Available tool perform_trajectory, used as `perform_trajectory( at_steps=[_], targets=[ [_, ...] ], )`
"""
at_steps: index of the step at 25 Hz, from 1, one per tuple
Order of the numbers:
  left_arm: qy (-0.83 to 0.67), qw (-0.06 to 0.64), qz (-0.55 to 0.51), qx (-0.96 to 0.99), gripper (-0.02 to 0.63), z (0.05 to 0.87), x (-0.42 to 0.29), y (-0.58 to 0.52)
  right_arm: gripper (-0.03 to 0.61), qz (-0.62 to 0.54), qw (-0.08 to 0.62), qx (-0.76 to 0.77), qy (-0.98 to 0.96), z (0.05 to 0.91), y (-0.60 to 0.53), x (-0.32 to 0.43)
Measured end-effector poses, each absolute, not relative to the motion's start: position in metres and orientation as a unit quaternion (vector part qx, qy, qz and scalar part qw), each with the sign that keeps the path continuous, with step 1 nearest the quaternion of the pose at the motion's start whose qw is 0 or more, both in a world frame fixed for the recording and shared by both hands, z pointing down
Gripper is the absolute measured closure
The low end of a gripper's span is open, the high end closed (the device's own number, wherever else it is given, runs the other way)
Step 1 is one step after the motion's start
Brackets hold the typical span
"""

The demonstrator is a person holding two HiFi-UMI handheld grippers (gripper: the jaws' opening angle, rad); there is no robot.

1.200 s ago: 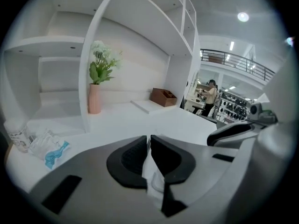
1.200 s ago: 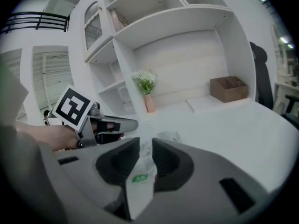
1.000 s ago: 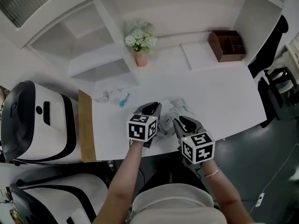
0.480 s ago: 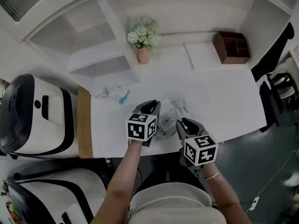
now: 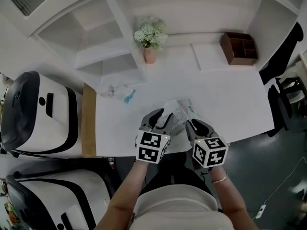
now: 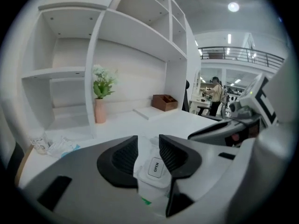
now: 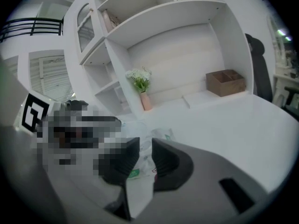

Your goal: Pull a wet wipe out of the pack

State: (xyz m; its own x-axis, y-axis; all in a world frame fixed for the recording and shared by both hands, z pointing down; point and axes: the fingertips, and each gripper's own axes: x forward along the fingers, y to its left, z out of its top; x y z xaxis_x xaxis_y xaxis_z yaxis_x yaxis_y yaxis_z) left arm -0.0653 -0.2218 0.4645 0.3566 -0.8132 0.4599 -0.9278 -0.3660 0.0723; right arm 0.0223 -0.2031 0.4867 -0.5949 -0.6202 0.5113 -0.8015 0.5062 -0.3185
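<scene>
Shows left gripper (image 6: 148, 141) released, jaws just opening, with the wet wipe pack's (image 5: 181, 110) OPEN flap (image 6: 156, 167) loose between them, straight ahead and slightly below. Leaves right gripper (image 7: 145, 146), narrow-gapped beside the pack, unreadable; favours the left.

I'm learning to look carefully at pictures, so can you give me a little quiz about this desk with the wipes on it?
1. True or false: the vase that holds the flowers is blue.
2. Which word is printed on the label of the wipe pack? A) PUSH B) OPEN C) STOP
3. What brown thing stands at the far right of the desk?

Key: 1. False, it is pink. 2. B. 3. A wooden box with compartments.
</scene>
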Motion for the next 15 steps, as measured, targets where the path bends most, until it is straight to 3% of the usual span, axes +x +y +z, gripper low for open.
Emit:
perform_trajectory(
  at_steps=[12, 15],
  targets=[
    [-0.527, 0.131, 0.291, 0.788, 0.460, 0.512, -0.020, -0.220, 0.506, 0.276, 0.147, 0.459, -0.832, 0.481, -0.187, 0.057],
    [-0.536, 0.133, 0.308, 0.774, 0.492, 0.521, -0.023, -0.221, 0.506, 0.277, 0.146, 0.465, -0.828, 0.481, -0.183, 0.062]
  ],
)
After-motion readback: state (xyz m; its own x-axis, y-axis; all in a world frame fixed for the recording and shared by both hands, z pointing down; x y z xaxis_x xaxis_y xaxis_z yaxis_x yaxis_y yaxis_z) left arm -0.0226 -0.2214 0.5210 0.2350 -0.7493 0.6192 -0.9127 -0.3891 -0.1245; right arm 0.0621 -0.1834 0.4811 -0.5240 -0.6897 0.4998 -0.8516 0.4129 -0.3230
